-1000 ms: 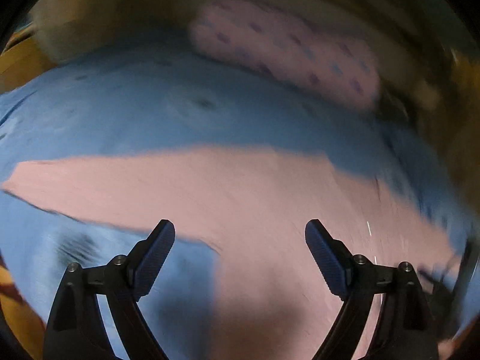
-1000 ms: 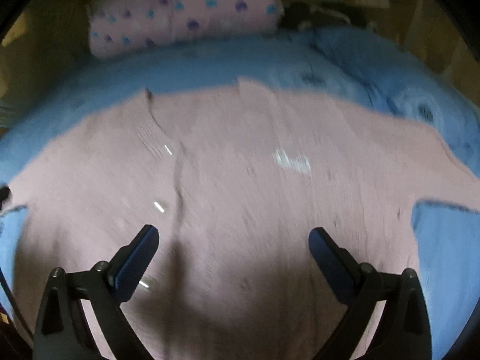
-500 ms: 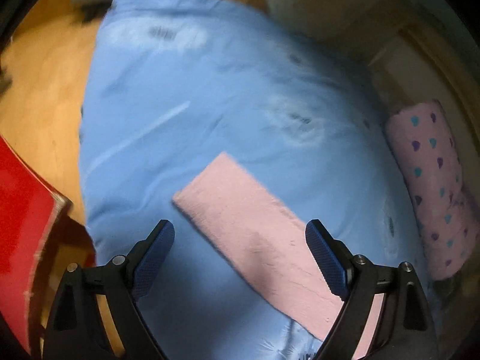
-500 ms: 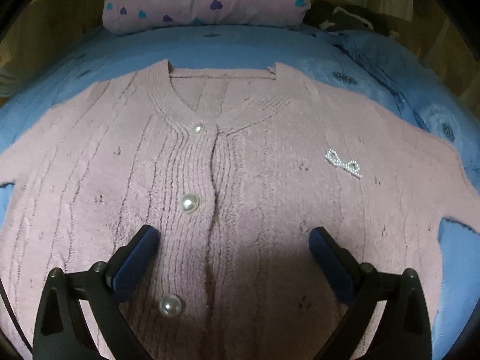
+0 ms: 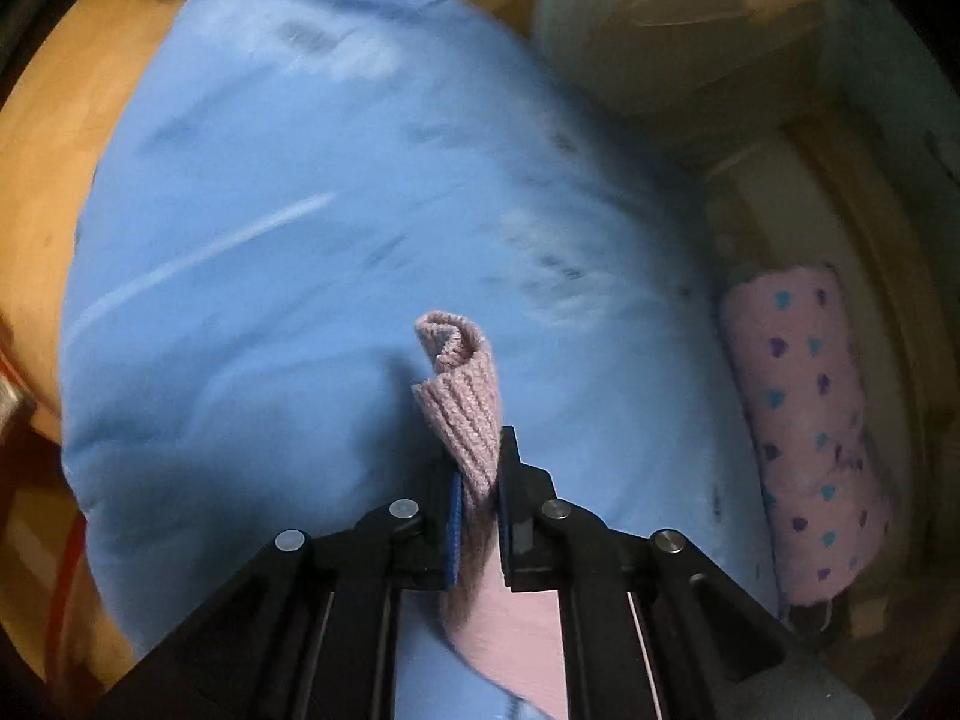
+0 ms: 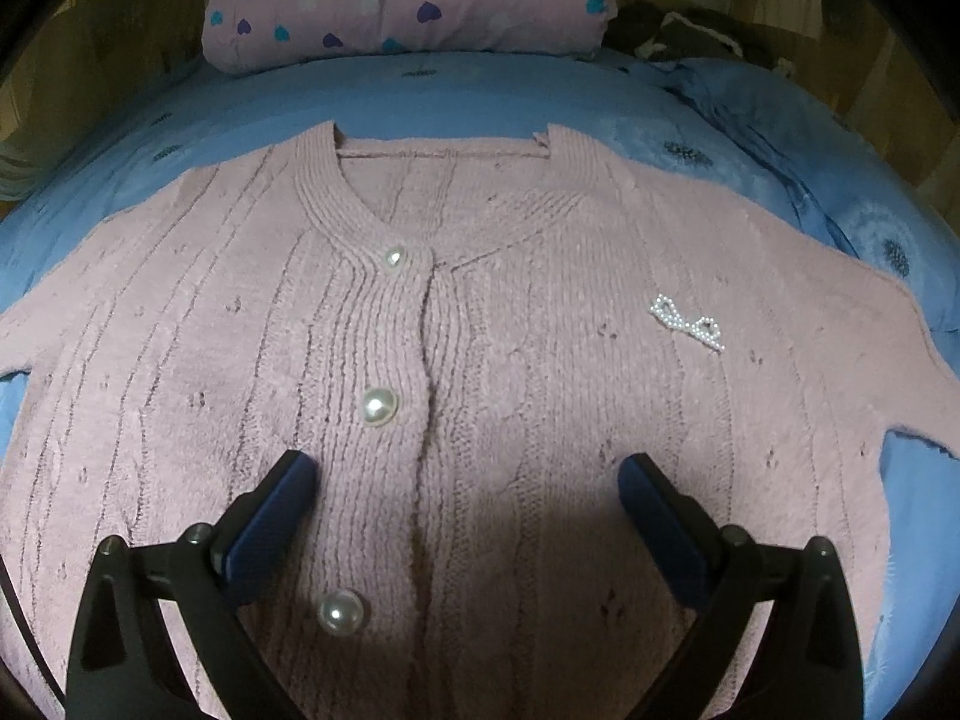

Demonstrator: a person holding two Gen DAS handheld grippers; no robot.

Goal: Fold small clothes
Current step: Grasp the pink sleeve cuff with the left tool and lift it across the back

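Observation:
A pink knitted cardigan (image 6: pixel 480 312) lies flat and face up on the blue bedsheet (image 6: pixel 420 96), buttoned with pearl buttons (image 6: pixel 378 407), a beaded bow (image 6: pixel 687 324) on its chest. My right gripper (image 6: pixel 468 480) hovers open over the cardigan's lower front, nothing between its fingers. In the left wrist view my left gripper (image 5: pixel 480 468) is closing on the ribbed sleeve cuff (image 5: pixel 462 384); its pads press the knit. The cuff curls up past the fingertips, lifted off the sheet, and the sleeve trails down behind the jaws.
A rolled pink blanket with heart prints (image 6: pixel 408 0) lies along the bed's head, also at the right in the left wrist view (image 5: pixel 804 432). Wooden floor (image 5: pixel 60 120) shows past the bed's edge. Dark clothes (image 6: pixel 678 36) sit at the far right corner.
My left gripper swung out along the sleeve to its end, then shut on the cuff and raised it. The right gripper settled over the cardigan's front and has stayed still since.

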